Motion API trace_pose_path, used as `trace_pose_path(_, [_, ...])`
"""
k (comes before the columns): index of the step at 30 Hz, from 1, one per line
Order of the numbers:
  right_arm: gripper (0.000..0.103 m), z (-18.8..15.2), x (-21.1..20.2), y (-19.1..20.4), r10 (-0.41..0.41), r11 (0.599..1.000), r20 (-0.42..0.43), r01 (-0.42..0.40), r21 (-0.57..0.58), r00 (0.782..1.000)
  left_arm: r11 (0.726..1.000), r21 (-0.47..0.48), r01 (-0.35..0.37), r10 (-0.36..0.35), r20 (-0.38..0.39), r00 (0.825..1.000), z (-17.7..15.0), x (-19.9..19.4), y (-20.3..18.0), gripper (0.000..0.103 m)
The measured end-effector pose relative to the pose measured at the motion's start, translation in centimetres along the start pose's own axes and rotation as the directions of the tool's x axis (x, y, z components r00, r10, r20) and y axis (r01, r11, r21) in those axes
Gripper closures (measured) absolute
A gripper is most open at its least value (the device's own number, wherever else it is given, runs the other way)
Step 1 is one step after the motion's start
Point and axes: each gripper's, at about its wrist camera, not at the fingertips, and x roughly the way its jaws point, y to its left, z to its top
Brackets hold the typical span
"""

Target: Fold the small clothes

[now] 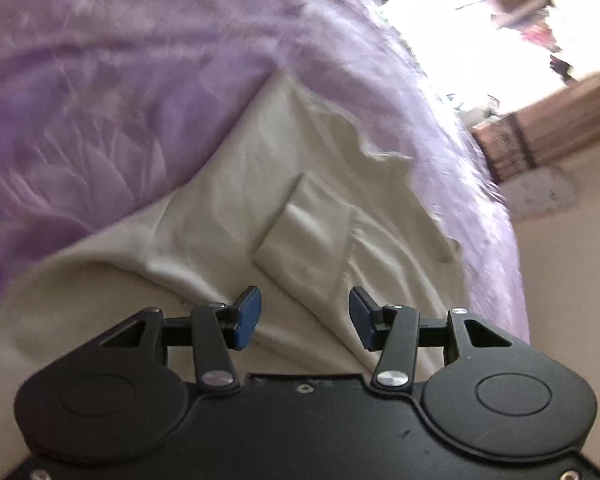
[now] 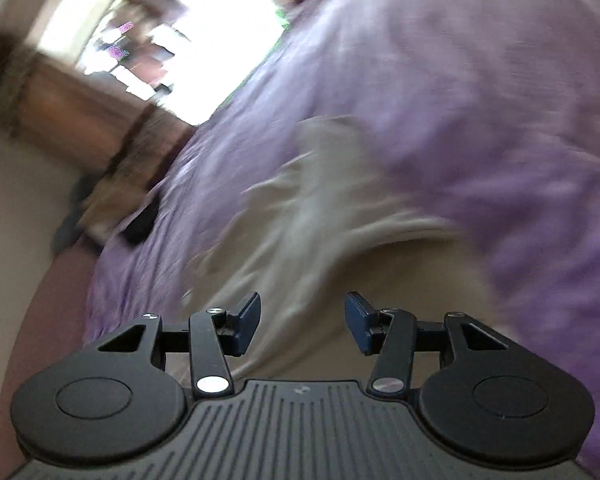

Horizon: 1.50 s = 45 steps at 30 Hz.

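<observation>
A cream-coloured garment with a patch pocket lies spread and wrinkled on a purple bedspread. My left gripper is open and empty, just above the garment's near part. In the right wrist view the same garment is motion-blurred on the bedspread. My right gripper is open and empty above the garment's near edge.
A bright window and a wooden frame lie beyond the bed's far edge; the window also shows in the right wrist view. A dark object sits at the bed's edge. A cream wall is beside the bed.
</observation>
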Motion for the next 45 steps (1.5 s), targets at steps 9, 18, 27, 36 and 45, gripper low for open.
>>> trace_pose_path(9, [0.045,-0.5,0.4,-1.8,-0.043,0.998,0.025,0.042,0.042,0.999,0.985,-0.085,0.152,-0.142,0.11,0.984,2.8,-1.3,-1.1,0.1])
trace_pose_path(18, [0.045,0.5,2.8,-3.6,0.004,0.983,0.03,-0.009,0.183,1.0,0.999,0.001,-0.038,0.037,0.106,0.994,1.5,-3.2,3.9,0.099])
trace_pose_path(27, [0.097,0.9,4.2,-6.3,-0.068,0.944,0.081,0.038,0.328,0.994,0.97,0.174,-0.17,0.155,0.099,0.983,2.1,-2.3,1.5,0.086])
trace_pose_path(36, [0.079,1.3,2.2,-6.0,-0.134,0.953,0.04,0.118,0.278,0.99,0.903,0.373,-0.213,0.156,0.176,0.972,2.7,-5.3,-4.7,0.065])
trace_pose_path(45, [0.068,1.9,4.2,1.5,-0.05,0.997,0.083,0.055,-0.052,0.995,0.875,0.434,-0.216,0.215,0.052,0.975,1.5,1.7,-5.4,0.058])
